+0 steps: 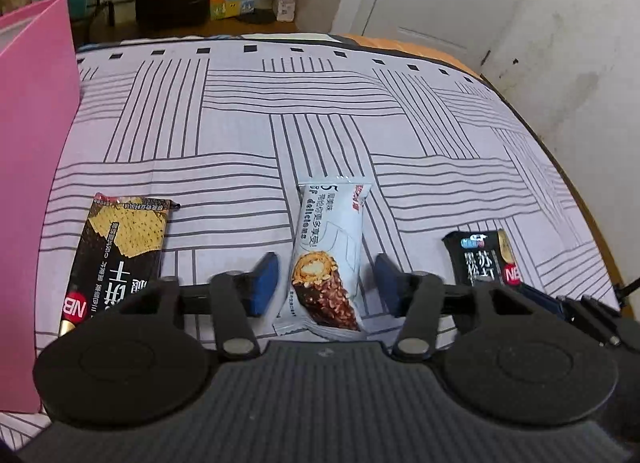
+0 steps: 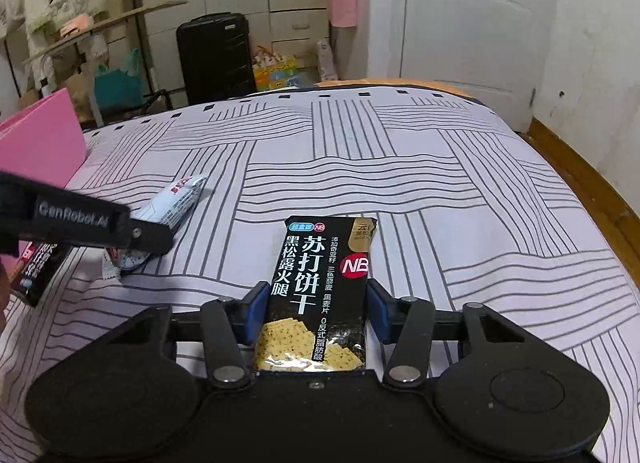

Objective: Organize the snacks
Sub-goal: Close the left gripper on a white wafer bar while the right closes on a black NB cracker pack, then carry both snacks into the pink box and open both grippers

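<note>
Both grippers are working the pickup step. The left gripper (image 1: 326,281) is straddling the pale-blue chocolate wafer bar (image 1: 326,255), pads apart and not yet touching. The right gripper (image 2: 318,313) is hugging the black soda cracker pack (image 2: 320,291), pads at its edges. Next, I judge, both should squeeze firmly, then lift towards the pink box (image 1: 34,167) off to the left.

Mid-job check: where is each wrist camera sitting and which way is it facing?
Left wrist: behind the left gripper, angled down at the bed, straddling the light-blue snack bar.
Right wrist: behind the right gripper, angled down, around the black cracker pack; the other gripper intrudes left.
Shared: striped bedsheet, pink box, both snacks.
</note>
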`<state>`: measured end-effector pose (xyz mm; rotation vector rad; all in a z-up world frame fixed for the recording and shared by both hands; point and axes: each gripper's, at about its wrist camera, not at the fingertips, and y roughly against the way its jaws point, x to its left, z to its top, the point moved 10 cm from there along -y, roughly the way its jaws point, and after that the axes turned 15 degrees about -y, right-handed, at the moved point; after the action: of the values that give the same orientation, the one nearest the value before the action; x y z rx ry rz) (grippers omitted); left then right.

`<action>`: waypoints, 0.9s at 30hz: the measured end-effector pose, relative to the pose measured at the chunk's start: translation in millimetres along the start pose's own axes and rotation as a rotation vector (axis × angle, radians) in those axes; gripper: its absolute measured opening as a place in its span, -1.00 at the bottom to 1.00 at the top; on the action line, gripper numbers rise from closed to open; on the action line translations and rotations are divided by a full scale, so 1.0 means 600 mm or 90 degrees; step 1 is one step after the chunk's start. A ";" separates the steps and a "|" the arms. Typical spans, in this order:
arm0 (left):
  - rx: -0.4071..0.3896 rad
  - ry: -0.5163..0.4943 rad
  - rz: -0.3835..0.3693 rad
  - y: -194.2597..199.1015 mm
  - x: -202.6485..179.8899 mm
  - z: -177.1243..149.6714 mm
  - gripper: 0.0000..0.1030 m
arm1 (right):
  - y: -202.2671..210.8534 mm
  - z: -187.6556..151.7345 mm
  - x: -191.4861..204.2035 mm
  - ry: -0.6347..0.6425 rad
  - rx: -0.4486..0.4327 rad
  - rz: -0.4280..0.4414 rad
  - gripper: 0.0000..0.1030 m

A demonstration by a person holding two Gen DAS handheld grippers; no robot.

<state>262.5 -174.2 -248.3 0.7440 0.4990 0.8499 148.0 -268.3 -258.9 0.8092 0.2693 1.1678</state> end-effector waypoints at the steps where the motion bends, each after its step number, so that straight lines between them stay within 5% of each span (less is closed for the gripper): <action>1: 0.000 -0.007 0.001 0.000 -0.001 0.000 -0.34 | 0.002 -0.001 -0.002 -0.004 -0.001 -0.001 0.06; 19: 0.025 0.011 -0.062 0.077 -0.032 -0.030 -0.44 | 0.101 -0.008 0.021 -0.023 0.027 0.065 0.05; 23: 0.028 0.028 -0.083 0.104 -0.043 -0.041 -0.44 | 0.137 -0.004 0.036 -0.067 0.085 0.142 0.05; 27: 0.012 0.014 -0.080 0.163 -0.050 -0.037 -0.44 | 0.197 0.015 0.062 -0.034 0.072 0.173 0.05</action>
<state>183.0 -147.2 -185.6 0.7142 0.5684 0.7381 84.0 -220.7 -163.9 0.9976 0.1867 1.3926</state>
